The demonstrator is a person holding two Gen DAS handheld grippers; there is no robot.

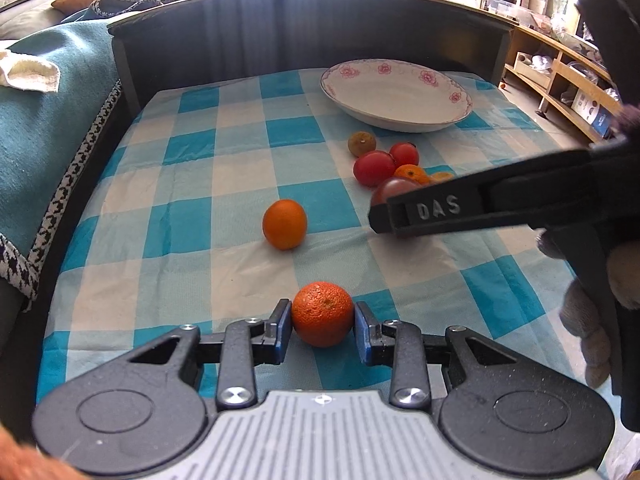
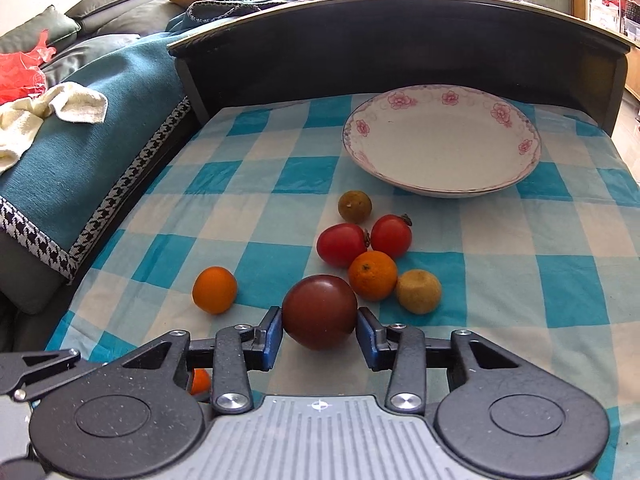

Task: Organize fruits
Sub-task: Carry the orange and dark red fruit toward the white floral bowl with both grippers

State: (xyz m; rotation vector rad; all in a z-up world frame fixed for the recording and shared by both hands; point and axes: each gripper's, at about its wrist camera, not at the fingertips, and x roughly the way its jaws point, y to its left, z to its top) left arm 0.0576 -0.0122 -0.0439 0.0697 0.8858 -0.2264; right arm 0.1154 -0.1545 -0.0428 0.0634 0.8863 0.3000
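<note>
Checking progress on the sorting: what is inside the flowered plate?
Nothing: the plate shows a bare white inside in both views. All fruit is on the checkered cloth or between gripper pads. Nothing covers the plate.

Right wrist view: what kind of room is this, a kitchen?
More likely a living room in a home. A sofa with a teal blanket stands beside the table, whose checked tablecloth carries a flowered plate and loose fruit. No stove or sink shows.
</note>
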